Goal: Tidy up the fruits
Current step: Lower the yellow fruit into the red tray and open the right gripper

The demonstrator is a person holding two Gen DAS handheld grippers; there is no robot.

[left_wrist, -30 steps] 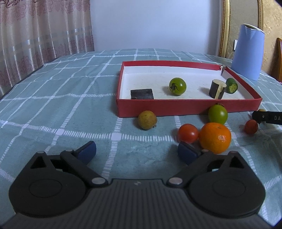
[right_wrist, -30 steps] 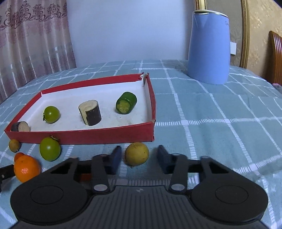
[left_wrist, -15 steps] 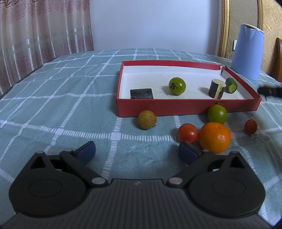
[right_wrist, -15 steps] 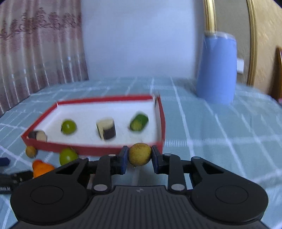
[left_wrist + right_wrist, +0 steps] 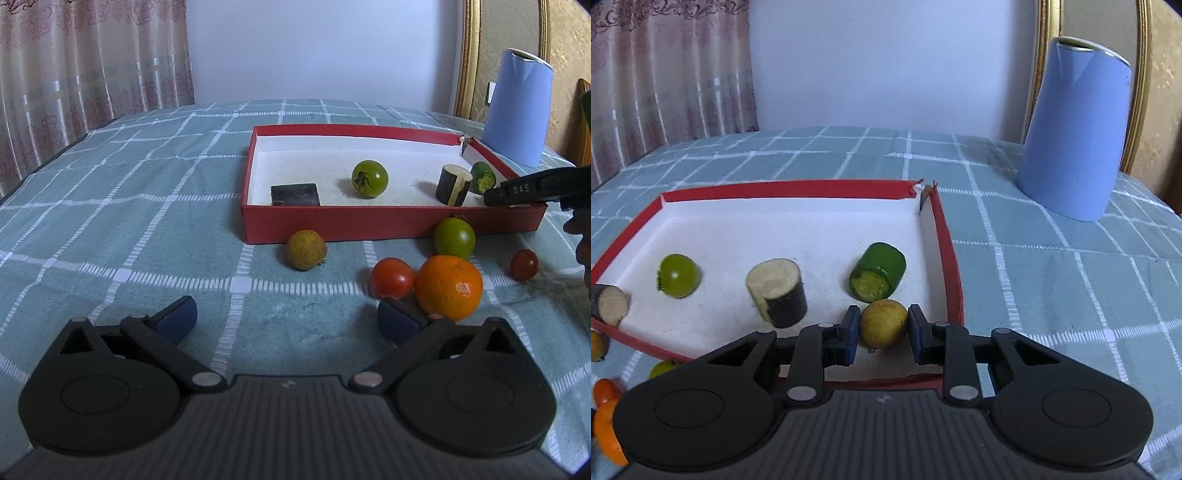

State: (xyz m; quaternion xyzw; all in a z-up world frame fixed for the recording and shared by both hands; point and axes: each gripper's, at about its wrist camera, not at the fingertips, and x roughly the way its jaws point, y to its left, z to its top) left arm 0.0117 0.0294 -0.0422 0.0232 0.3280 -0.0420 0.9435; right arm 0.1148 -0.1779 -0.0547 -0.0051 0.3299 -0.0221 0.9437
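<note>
My right gripper [image 5: 881,334] is shut on a yellow-brown round fruit [image 5: 884,322] and holds it over the near right corner of the red box [image 5: 945,236], beside a green cucumber piece [image 5: 877,271]. The box also holds a green tomato [image 5: 678,275] and two eggplant pieces [image 5: 777,291]. My left gripper [image 5: 286,321] is open and empty, low over the cloth. In front of it lie an orange [image 5: 448,288], a red tomato [image 5: 391,277], a green tomato [image 5: 454,238], a yellow-brown fruit [image 5: 306,249] and a small red tomato [image 5: 524,264]. The right gripper shows in the left wrist view [image 5: 532,190].
A blue jug [image 5: 1075,129] stands on the checked tablecloth to the right of and behind the box; it also shows in the left wrist view [image 5: 519,110]. A curtain hangs at the left, a gold frame and a wooden chair at the right.
My right gripper closed on the yellow-brown fruit, lifted it off the cloth and moved forward over the box's near right corner. My left gripper has stayed still and open.
</note>
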